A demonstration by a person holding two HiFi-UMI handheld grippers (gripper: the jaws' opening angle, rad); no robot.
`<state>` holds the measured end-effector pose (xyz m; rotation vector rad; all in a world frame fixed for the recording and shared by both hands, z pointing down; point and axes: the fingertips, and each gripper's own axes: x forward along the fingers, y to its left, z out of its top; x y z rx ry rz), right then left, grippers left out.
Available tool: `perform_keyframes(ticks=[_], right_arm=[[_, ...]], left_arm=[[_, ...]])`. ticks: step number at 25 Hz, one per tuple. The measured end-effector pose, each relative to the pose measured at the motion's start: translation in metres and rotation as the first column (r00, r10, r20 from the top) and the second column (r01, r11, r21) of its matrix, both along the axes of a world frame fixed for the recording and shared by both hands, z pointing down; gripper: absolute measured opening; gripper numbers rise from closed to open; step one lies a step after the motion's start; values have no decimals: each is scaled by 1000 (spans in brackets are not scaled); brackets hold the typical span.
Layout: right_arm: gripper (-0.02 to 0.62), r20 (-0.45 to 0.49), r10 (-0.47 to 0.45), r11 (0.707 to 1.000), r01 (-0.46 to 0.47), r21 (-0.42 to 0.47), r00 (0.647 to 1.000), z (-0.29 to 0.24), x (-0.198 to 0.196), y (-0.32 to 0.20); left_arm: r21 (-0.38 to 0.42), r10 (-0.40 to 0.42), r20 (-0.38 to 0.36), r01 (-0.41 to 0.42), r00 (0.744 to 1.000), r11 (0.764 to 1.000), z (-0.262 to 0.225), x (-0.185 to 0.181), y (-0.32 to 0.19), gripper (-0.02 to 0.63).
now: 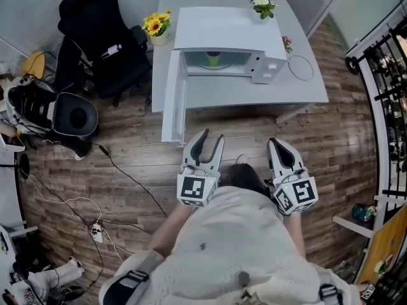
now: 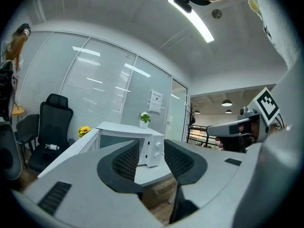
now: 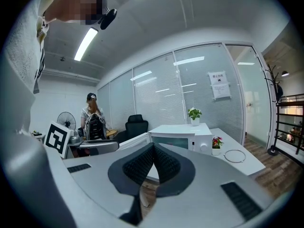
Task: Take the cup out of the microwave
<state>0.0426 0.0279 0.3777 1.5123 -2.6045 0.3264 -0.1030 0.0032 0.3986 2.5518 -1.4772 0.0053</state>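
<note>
Approach step: cup still inside the microwave (image 1: 229, 33), both grippers well short of it.

Door (image 1: 173, 103) stands swung open at the microwave's left side. The cup (image 1: 215, 60), a small pale shape, sits mid-cavity. In front of the microwave, left gripper (image 1: 212, 136) has its jaws apart with nothing between them, and right gripper (image 1: 275, 142) has its jaws pressed together, empty. Judged next: come up to the opening, pass a spread gripper clear of the door edge, then around the cup.
</note>
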Motion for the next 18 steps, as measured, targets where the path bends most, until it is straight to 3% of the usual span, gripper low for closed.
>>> perform_keyframes(ticks=[7,18], right_arm=[[9,11,-56,998,56,-6,998,9,-10,-21],[9,16,-151,988,152,-7,988,12,-11,-102]], left_arm=[[-7,-36,14,36,999,999,9,-7,-11,161],[-12,-93,36,93,995,996,15,2,-72,161]])
